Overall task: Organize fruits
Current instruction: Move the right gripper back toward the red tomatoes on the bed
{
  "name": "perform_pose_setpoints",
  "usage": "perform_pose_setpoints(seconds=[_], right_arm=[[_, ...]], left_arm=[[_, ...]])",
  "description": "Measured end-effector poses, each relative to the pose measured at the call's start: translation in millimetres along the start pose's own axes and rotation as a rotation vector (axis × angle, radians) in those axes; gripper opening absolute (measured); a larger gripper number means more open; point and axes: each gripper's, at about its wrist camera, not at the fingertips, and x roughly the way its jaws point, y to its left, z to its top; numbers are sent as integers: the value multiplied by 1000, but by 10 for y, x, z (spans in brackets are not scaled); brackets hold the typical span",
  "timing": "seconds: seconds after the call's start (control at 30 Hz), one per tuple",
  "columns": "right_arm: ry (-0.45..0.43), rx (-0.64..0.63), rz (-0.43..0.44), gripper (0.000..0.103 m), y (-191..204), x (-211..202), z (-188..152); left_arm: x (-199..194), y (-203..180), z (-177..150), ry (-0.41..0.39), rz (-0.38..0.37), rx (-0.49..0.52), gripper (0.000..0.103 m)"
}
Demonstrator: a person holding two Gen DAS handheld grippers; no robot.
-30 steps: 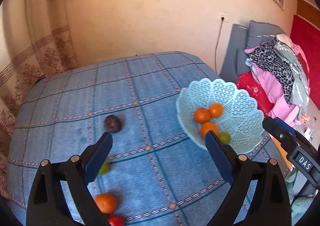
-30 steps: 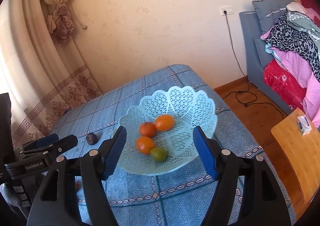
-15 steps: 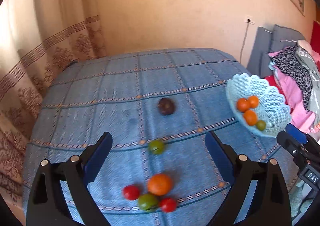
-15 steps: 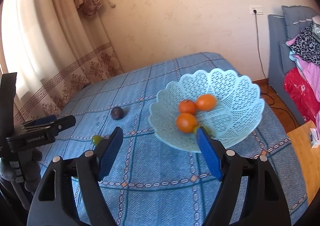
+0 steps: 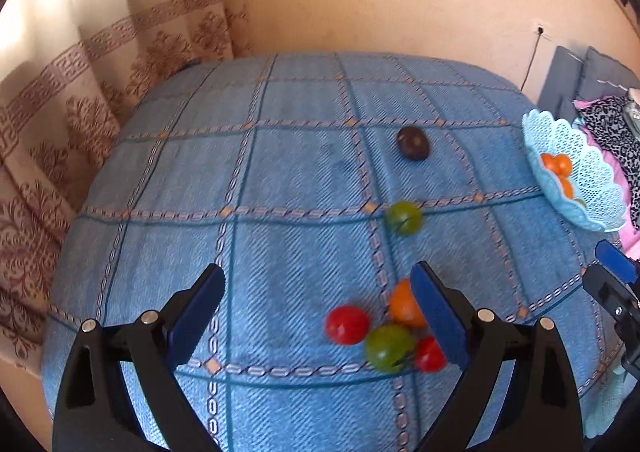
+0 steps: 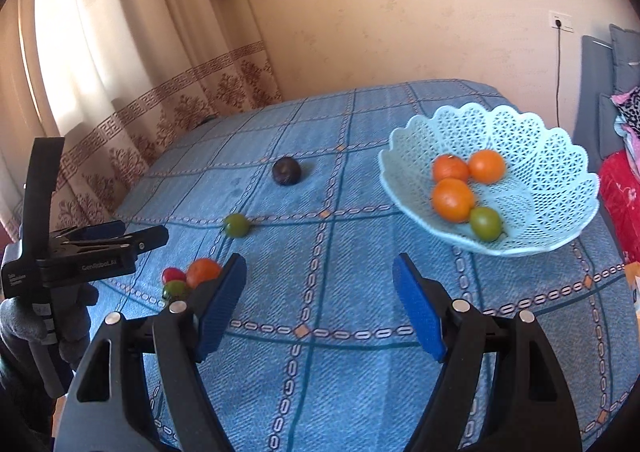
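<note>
Both grippers — left gripper (image 5: 316,304), right gripper (image 6: 320,288) — agape.

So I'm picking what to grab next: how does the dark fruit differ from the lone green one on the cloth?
The dark fruit is purplish-brown and dull; the lone green fruit is bright and glossy. The dark one looks slightly bigger and lies farther from the grippers than the green one. Both are round, sit alone on the blue cloth, outside the basket.

A: Is there any writing to read here?

B: Only one clear piece. In the right wrist view, the left gripper (image 6: 120,242) shows at the left edge, and its black side carries the word "GenRobot.AI" in small pale letters.

A: Anything else on it?

B: A few tiny lines of print sit lower on the same black body, too small to read. The left wrist view has no legible text.
</note>
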Motion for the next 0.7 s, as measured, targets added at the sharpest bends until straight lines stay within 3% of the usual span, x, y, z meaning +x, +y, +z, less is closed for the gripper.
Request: perform_pose_setpoints(seconds=[0.6,0.7], right_arm=[[178,-143,107,77,722,438,-384],[203,-173,116,71,822,522,-401]], left_arm=[[88,530,-378,43,5,-76,93],[87,598,-416,45,-3,-85,93]])
